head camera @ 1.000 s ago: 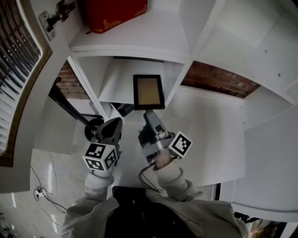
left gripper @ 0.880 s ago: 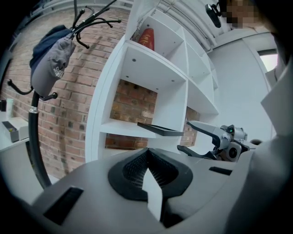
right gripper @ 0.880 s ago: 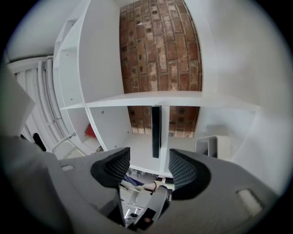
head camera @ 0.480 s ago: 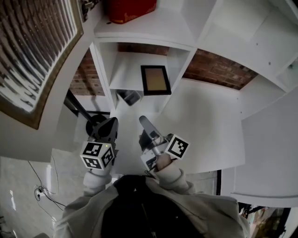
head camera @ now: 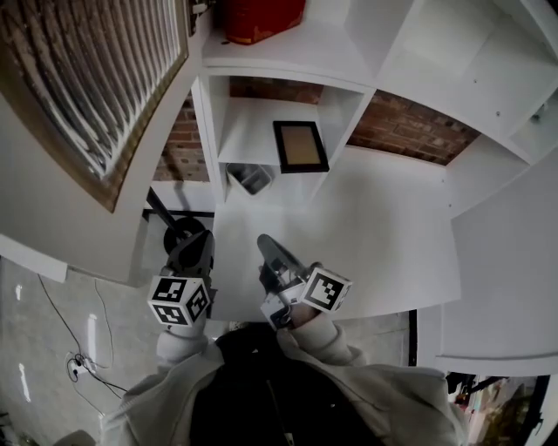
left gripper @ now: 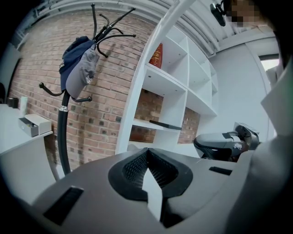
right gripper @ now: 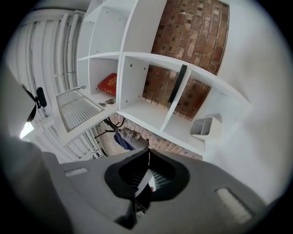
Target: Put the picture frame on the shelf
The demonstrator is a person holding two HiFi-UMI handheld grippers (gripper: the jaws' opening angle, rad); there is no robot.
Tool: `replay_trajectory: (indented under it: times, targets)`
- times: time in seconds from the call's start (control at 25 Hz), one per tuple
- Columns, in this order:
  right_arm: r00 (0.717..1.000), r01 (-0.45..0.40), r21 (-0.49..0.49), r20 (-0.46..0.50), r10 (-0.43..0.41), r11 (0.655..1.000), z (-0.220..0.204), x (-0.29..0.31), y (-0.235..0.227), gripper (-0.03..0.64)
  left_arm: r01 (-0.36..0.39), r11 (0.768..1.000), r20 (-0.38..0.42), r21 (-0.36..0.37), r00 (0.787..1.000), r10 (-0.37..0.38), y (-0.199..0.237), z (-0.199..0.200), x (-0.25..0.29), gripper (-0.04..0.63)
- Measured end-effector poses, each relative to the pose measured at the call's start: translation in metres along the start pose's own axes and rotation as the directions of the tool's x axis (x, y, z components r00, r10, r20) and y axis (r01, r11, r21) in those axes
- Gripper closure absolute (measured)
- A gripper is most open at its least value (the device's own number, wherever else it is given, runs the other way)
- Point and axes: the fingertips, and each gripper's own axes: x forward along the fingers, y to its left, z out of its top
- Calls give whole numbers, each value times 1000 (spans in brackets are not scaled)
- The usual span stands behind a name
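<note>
One shelf compartment [head camera: 247, 138] holds the picture frame [head camera: 301, 146]; the next, a bin [head camera: 251, 179].

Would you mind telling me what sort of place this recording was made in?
Probably a living-room or office corner: a white cubby shelf unit holding a picture frame, an exposed brick wall behind it, and a coat stand hung with garments.

red box [head camera: 259, 17] | white bin [head camera: 250, 179] | coat stand [left gripper: 62, 137] | brick wall [head camera: 405, 131] | blinds [head camera: 96, 78]

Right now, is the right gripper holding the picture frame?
No, the picture frame lies on the shelf, away from the shut right gripper.
</note>
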Motion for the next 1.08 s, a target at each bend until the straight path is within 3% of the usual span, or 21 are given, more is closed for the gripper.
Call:
replay_trajectory:
  times: [0.56, 0.72, 1.08]
  targets:
    - [995, 100, -40, -10, -101, 994, -9, -12, -10, 618, -28, 999, -12, -21, 1000, 28, 14, -13, -15, 592]
    - [998, 56, -46, -14, -57, 997, -10, -5, -3, 618, -37, 999, -9, -24, 999, 37, 20, -12, -16, 592]
    - [995, 94, -49, -22, -95, 994, -9, -2, -9, 618, -42, 999, -4, -26, 999, 42, 24, -10, -15, 592]
